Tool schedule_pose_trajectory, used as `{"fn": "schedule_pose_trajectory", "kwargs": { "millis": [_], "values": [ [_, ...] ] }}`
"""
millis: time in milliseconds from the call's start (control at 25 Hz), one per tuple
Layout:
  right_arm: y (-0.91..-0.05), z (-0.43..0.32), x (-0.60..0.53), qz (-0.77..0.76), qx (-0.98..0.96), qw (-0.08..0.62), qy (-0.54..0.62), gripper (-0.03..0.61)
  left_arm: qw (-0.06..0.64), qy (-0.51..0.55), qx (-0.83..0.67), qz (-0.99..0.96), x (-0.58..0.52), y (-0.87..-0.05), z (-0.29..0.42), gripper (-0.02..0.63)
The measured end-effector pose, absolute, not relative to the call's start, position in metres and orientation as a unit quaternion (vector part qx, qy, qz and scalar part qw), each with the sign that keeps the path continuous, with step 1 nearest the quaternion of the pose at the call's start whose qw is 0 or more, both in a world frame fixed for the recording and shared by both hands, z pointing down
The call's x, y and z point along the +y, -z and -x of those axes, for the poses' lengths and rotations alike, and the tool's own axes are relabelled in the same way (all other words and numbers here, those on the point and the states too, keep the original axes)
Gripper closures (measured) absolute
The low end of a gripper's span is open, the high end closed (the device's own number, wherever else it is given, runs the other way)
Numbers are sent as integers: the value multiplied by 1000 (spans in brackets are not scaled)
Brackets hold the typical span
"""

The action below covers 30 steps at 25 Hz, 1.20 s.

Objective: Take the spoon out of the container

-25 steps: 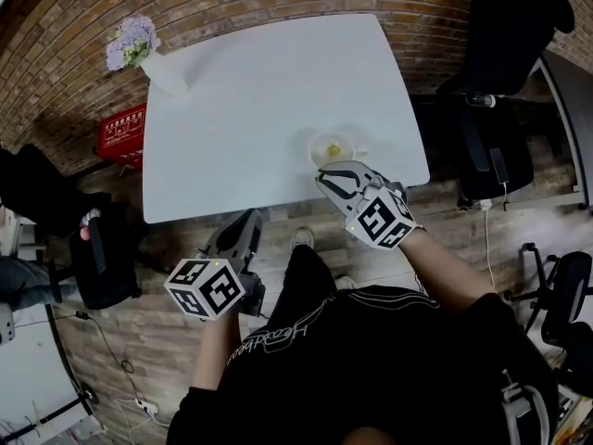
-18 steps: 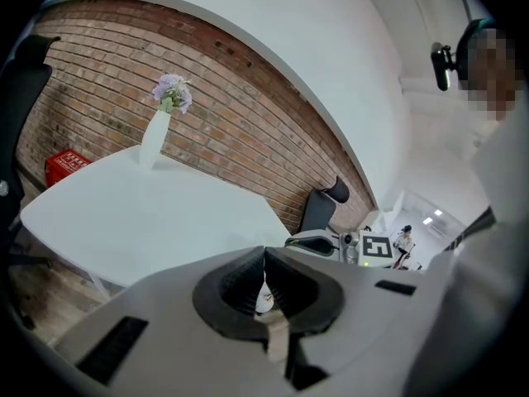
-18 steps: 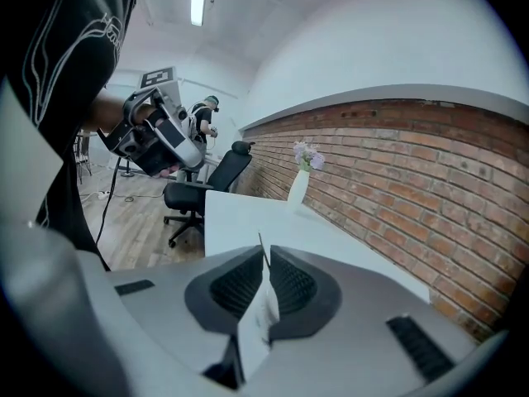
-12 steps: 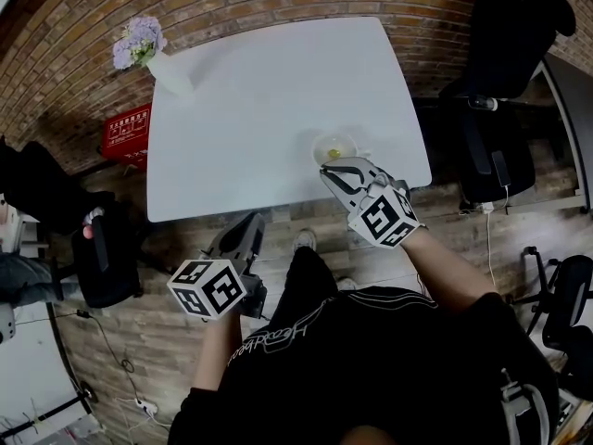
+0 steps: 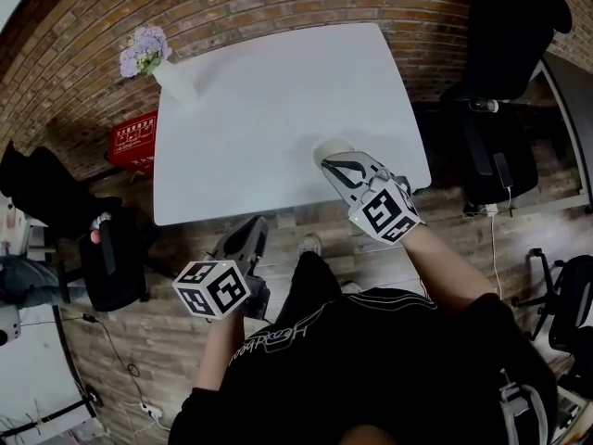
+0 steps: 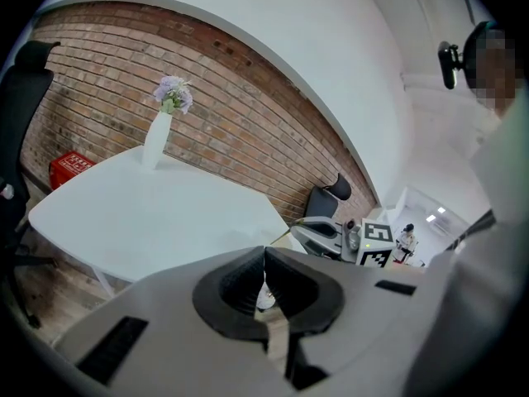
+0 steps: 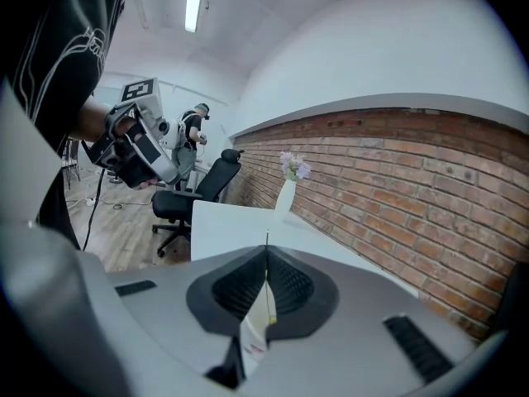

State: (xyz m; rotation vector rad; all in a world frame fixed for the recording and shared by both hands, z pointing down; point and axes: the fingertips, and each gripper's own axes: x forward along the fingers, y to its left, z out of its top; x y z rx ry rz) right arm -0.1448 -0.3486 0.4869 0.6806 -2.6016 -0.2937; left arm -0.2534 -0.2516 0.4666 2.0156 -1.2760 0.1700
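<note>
Fingers [image 7: 235,288] of right gripper [image 7: 266,253] clamp the thin spoon [image 7: 266,240] over the container [image 5: 326,146] on the white table [image 5: 259,109]; left gripper [image 6: 264,253] hangs closed, empty.

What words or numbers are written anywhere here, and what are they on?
"Head...": white curly print on the person's black top; only the start reads, and the rest is unclear.
White print on the red plastic crate by the brick wall: too small to read.
No other readable text.
</note>
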Motion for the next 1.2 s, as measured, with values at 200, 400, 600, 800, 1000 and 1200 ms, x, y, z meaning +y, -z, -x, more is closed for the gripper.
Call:
{"fn": "schedule_pose_trajectory", "kwargs": {
  "millis": [200, 400, 600, 800, 1000, 1200],
  "values": [
    [-463, 136, -343, -259, -939, 195, 113, 580, 356, -69, -490, -793, -248, -456, 240, 609],
    [-421, 118, -326, -267, -941, 163, 127, 578, 344, -70, -482, -803, -241, -445, 218, 609],
    [-384, 96, -302, -276, -944, 125, 128, 580, 333, -68, -465, -817, -233, -434, 188, 609],
    [-366, 66, -276, -279, -948, 112, 104, 580, 315, -66, -448, -834, -225, -417, 156, 609],
    [-364, 36, -248, -281, -954, 93, 53, 580, 285, -70, -431, -853, -214, -403, 125, 609],
    [-368, 12, -224, -275, -958, 81, -3, 580, 269, -71, -416, -866, -200, -395, 100, 609]
  ]
}}
